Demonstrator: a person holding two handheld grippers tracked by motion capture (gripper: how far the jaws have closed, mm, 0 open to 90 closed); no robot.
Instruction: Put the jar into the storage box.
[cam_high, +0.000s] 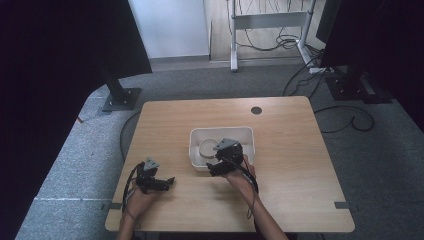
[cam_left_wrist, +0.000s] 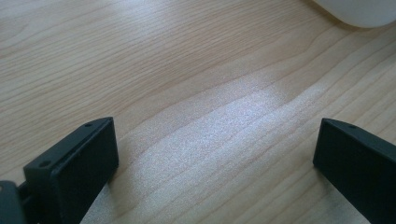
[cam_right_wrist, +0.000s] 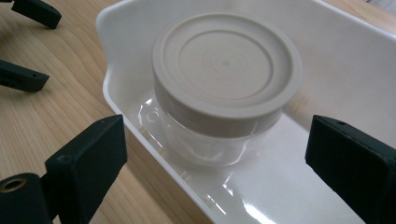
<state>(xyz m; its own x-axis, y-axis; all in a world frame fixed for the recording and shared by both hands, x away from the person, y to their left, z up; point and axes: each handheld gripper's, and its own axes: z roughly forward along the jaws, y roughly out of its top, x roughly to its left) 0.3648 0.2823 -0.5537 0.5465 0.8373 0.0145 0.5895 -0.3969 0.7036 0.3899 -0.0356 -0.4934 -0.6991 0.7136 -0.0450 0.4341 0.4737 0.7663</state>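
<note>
Right tongs (cam_right_wrist: 215, 154) gape over the bin (cam_right_wrist: 355, 65) edge, astride the jar (cam_right_wrist: 224, 79); left tongs (cam_left_wrist: 215, 158) gape.

Right gripper (cam_high: 218, 165) hides tray (cam_high: 196, 137) near rim; tray (cam_left_wrist: 359, 11) cut off by top edge.

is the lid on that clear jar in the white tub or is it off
On. The beige lid sits flat over the top of the clear jar, which stands upright in the white tub. How tightly it is closed, I cannot tell.
</note>
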